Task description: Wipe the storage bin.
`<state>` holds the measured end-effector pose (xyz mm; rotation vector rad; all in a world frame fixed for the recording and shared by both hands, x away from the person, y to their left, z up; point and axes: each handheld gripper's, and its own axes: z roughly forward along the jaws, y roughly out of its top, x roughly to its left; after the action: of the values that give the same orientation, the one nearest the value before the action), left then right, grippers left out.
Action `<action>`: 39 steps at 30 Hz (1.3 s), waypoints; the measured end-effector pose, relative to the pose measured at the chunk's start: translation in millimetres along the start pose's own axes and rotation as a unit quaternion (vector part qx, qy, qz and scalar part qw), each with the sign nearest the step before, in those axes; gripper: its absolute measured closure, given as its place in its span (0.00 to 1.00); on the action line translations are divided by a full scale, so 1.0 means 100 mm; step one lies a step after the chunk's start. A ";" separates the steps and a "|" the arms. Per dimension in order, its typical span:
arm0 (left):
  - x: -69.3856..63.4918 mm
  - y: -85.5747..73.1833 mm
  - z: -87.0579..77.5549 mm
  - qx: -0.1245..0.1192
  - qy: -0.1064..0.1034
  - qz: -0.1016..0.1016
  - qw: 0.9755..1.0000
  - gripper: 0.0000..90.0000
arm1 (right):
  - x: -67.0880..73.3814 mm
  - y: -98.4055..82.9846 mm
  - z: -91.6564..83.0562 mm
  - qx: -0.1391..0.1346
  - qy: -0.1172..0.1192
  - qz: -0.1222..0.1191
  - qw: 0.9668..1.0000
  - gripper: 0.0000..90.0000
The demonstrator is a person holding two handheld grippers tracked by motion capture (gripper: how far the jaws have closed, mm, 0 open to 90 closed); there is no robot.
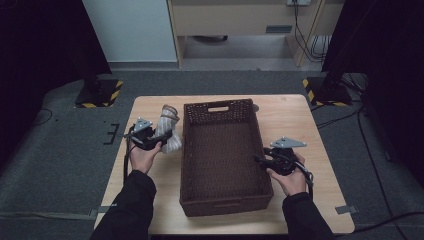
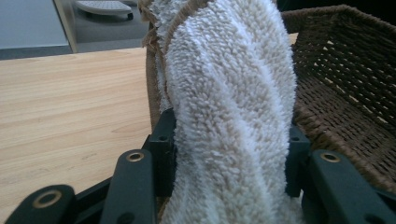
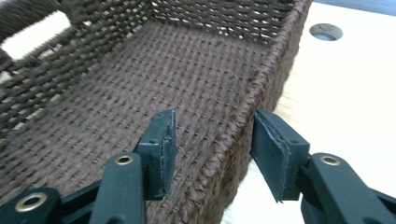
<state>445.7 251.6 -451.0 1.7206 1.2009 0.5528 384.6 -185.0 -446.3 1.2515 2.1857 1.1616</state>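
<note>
A rolled beige and white towel is held just off the left wall of a dark brown wicker basket in the middle of the wooden table. My left gripper is shut on the towel. In the left gripper view the towel stands between both pads of the left gripper, with the basket just behind it. My right gripper is at the basket's right wall. In the right gripper view the right gripper is open and straddles the basket rim without pressing on it. Nothing lies inside the basket.
A round hole in the tabletop lies beyond the basket's far right corner. On the floor behind the table stand two black posts on yellow-and-black striped bases. Cables trail on the grey carpet to the right.
</note>
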 end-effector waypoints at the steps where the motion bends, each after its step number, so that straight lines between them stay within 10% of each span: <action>1: 0.01 0.00 0.01 0.001 0.000 0.000 1.000 0.58 | 0.00 -0.01 0.01 0.008 -0.005 0.003 1.000 0.55; 17: 0.04 0.03 0.02 -0.003 -0.003 0.004 1.000 0.58 | -0.04 -0.04 0.07 0.026 0.050 -0.020 0.998 0.74; 39: 0.07 -0.12 0.52 0.043 -0.010 0.008 0.999 0.66 | 0.05 -0.07 0.02 0.032 0.040 -0.031 0.998 0.74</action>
<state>483.3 235.9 -486.8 1.8055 1.2127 0.4980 379.3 -182.3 -452.6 1.1724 2.3193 1.1439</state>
